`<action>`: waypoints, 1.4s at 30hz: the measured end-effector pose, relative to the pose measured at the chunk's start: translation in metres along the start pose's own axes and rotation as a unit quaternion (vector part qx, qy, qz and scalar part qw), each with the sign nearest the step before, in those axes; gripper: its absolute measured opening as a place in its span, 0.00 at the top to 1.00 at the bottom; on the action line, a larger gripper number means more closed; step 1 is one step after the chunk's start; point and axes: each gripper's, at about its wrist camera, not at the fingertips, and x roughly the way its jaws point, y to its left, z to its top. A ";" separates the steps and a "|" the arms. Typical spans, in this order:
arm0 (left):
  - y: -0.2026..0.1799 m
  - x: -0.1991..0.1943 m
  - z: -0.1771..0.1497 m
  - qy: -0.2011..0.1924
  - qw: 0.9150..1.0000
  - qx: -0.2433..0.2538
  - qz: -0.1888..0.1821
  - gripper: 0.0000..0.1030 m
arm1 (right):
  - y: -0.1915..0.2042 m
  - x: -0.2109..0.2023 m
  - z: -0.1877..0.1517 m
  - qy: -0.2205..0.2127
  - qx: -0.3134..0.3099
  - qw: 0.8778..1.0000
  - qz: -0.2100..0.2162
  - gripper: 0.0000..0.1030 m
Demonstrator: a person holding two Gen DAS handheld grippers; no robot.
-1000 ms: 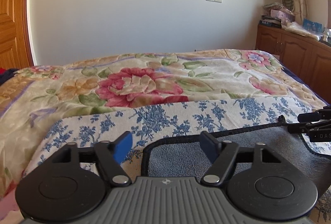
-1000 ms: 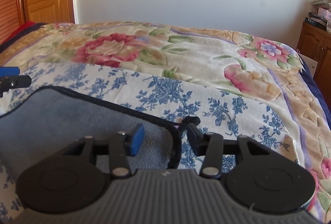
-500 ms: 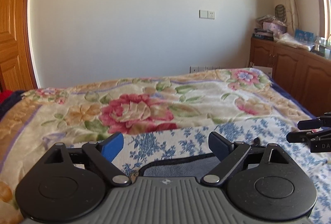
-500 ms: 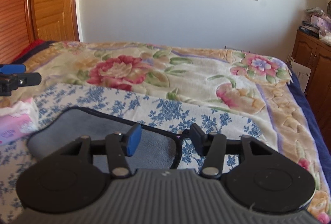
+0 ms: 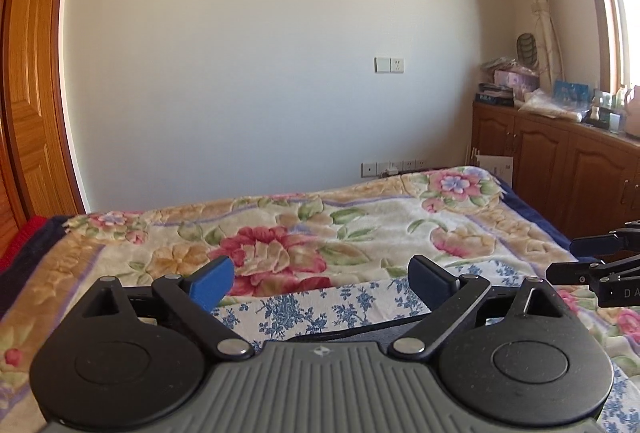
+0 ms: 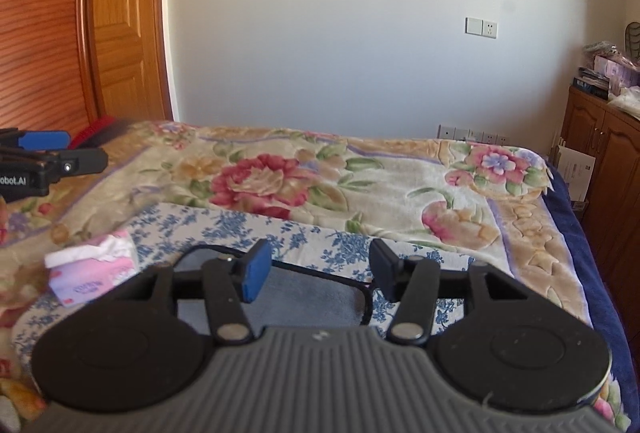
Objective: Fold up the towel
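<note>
A grey towel (image 6: 304,299) with a dark border lies flat on a blue-flowered white cloth (image 6: 224,225) on the bed. In the left wrist view only a strip of the towel (image 5: 384,331) shows behind the gripper body. My left gripper (image 5: 320,279) is open and empty, raised above the towel's near edge. My right gripper (image 6: 316,267) is open and empty, raised above the towel's right part. Each gripper shows in the other's view, the left one (image 6: 60,149) at the left edge and the right one (image 5: 588,257) at the right edge.
A floral blanket (image 5: 360,217) covers the bed. A pink tissue pack (image 6: 94,269) lies on the blue-flowered cloth left of the towel. Wooden cabinets (image 5: 560,169) with clutter stand at the right. A wooden door (image 6: 120,33) is at the left.
Both grippers have lifted up and back from the towel, and both have opened wider. The towel stays flat on the bed and sinks lower in both views.
</note>
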 end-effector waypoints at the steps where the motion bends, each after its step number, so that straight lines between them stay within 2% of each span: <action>1: 0.000 -0.006 0.001 -0.002 1.000 -0.001 -0.001 0.06 | 0.001 -0.005 0.000 -0.002 0.002 1.000 0.000 0.46; 17: -0.002 -0.085 0.007 -0.011 1.000 0.002 -0.007 0.05 | 0.024 -0.066 -0.010 -0.003 0.008 1.000 -0.002 0.46; 25: -0.002 -0.120 -0.015 -0.003 1.000 0.011 -0.002 0.05 | 0.030 -0.093 -0.022 -0.012 0.013 1.000 -0.002 0.46; 34: 0.004 -0.143 -0.041 0.014 1.000 0.014 0.007 0.05 | 0.037 -0.110 -0.035 -0.009 0.015 1.000 -0.004 0.44; 37: 0.004 -0.148 -0.047 0.019 1.000 0.011 0.008 0.03 | 0.040 -0.116 -0.038 -0.013 0.016 1.000 -0.004 0.33; 39: 0.004 -0.151 -0.050 0.021 1.000 0.005 0.011 0.01 | 0.043 -0.118 -0.040 -0.015 0.013 1.000 -0.005 0.21; 42: 0.001 -0.157 -0.054 0.016 1.000 0.004 0.014 0.00 | 0.046 -0.122 -0.042 -0.019 0.012 1.000 -0.007 0.14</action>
